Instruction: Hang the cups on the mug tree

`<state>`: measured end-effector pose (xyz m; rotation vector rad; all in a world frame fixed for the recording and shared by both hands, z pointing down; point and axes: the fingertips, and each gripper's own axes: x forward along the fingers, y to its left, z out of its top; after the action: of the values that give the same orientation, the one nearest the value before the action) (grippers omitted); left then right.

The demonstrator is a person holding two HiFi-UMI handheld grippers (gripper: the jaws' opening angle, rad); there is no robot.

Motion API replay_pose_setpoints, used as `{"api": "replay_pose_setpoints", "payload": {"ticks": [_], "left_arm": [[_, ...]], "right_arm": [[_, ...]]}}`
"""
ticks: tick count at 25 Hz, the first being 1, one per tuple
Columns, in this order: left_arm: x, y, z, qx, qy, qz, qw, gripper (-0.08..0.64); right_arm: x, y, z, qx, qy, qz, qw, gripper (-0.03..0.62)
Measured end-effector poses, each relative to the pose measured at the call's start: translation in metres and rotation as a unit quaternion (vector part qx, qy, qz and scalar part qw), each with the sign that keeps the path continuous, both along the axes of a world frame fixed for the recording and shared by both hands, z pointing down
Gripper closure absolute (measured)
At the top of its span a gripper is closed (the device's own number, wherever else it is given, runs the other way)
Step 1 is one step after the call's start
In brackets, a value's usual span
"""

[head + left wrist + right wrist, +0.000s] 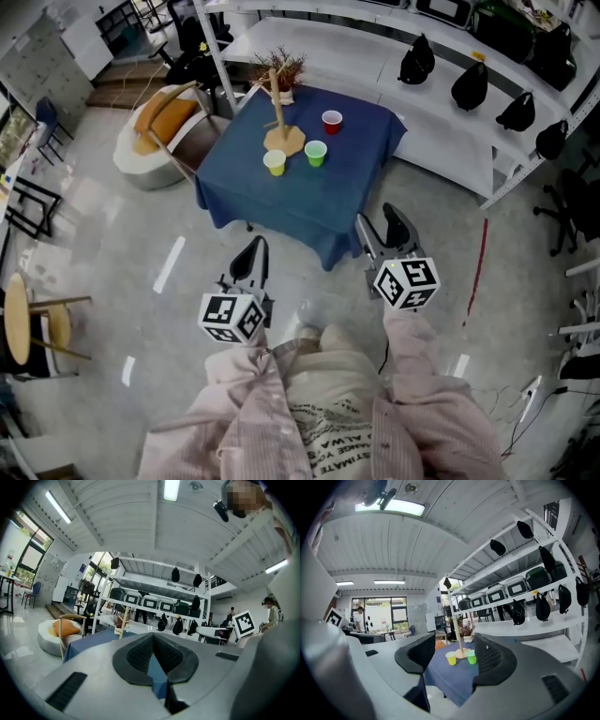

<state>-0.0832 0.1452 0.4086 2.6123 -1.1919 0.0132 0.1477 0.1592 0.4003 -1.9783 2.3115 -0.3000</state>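
Head view: a table under a blue cloth stands ahead of the person; on it stands the wooden mug tree, with the red cup to its right and the green cup and yellow cup just in front of its base, all three on the cloth; the left gripper and right gripper hang over the floor, short of the table's near corner.

Left gripper view: the pads meet at their tips, clenched on nothing.

Right gripper view: the jaws stand apart, released and empty; the yellow and green cups show far off between them.
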Motion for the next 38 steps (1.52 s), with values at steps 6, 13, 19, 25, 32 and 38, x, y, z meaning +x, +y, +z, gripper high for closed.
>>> {"api": "replay_pose_setpoints", "payload": {"ticks": [6, 13, 19, 25, 32, 38], "left_arm": [[0.004, -0.019, 0.006, -0.009, 0.007, -0.003, 0.9999, 0.561], [0.023, -0.056, 0.024, -0.025, 0.008, -0.001, 0.9997, 0.561], [0.039, -0.118, 0.035, -0.037, 0.008, -0.012, 0.9992, 0.561], [0.072, -0.173, 0.039, -0.049, 0.008, 0.008, 0.9988, 0.561], [0.096, -0.217, 0.053, -0.073, 0.006, 0.000, 0.9973, 0.561], [0.116, -0.249, 0.069, -0.092, 0.007, -0.009, 0.9957, 0.561]], "right_arm": [[0.006, -0.017, 0.004, -0.005, 0.002, 0.004, 1.000, 0.351], [0.031, -0.060, 0.023, -0.018, -0.002, 0.013, 1.000, 0.351], [0.051, -0.125, 0.034, -0.022, -0.005, 0.014, 1.000, 0.351], [0.069, -0.194, 0.049, -0.046, -0.006, -0.002, 0.999, 0.351], [0.085, -0.247, 0.079, -0.086, 0.004, -0.018, 0.996, 0.351], [0.100, -0.286, 0.104, -0.106, 0.011, -0.030, 0.994, 0.351]]}}
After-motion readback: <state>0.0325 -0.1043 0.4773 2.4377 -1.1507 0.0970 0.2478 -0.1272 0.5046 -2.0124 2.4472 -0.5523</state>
